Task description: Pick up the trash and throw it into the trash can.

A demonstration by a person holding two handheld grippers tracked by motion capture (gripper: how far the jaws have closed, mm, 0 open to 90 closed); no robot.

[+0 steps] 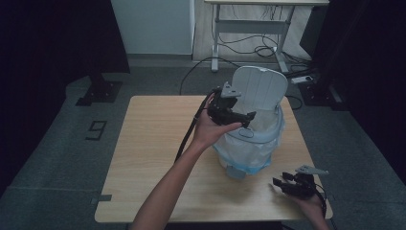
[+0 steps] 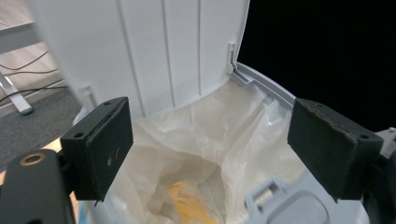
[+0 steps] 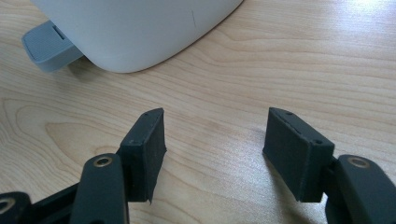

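Note:
A white pedal bin point(image 1: 249, 143) stands on the right half of the wooden table point(image 1: 153, 143), its lid point(image 1: 258, 88) raised upright. A clear plastic liner point(image 2: 205, 140) lines the inside, and something yellow point(image 2: 187, 203) lies at the bottom. My left gripper point(image 1: 237, 115) hovers open over the bin's front rim, jaws wide apart with nothing between them. My right gripper point(image 1: 282, 184) rests low over the table near the front right corner, open and empty, facing the bin's base point(image 3: 135, 32) and grey foot pedal point(image 3: 49, 46).
Dark floor surrounds the table. A white desk frame point(image 1: 249, 28) with cables stands behind, and black stands sit at the back left and back right. The left half of the table shows bare wood.

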